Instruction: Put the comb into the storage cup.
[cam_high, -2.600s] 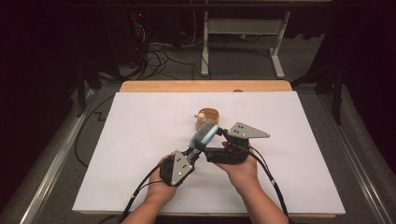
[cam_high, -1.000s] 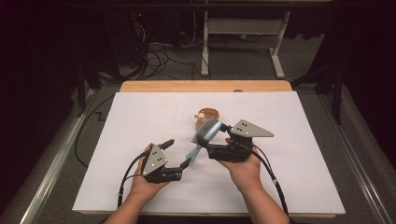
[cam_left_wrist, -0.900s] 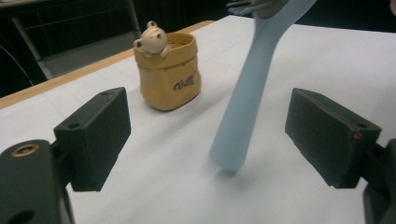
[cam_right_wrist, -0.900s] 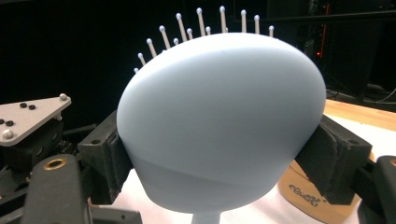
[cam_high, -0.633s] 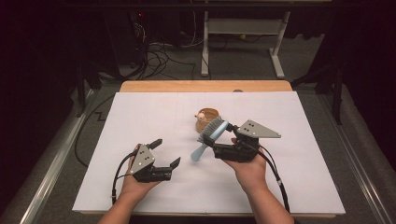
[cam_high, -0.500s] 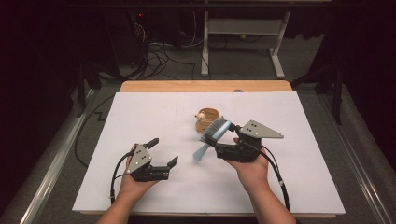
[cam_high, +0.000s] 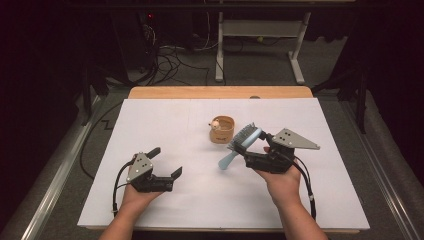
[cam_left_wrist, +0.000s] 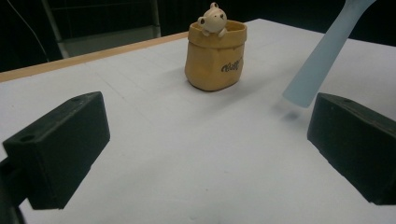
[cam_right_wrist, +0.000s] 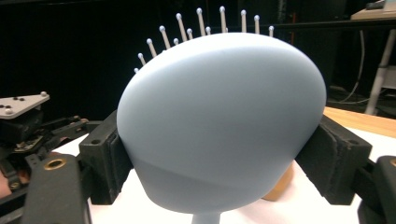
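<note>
Since the earlier frames the hairbrush (cam_high: 241, 145) has passed fully to the right gripper (cam_high: 254, 150), and the left gripper (cam_high: 167, 162) has drawn away toward the near-left of the table (cam_high: 150, 115).

The pale blue brush hangs above the white surface, clamped across its broad head, handle slanting down just beside the little yellow pot (cam_high: 221, 129). The left jaws have just been opening and stand wide with nothing between them. It looks like light, stiff, smooth plastic, likely slippery; the head's flat sides seem the surest hold.
</note>
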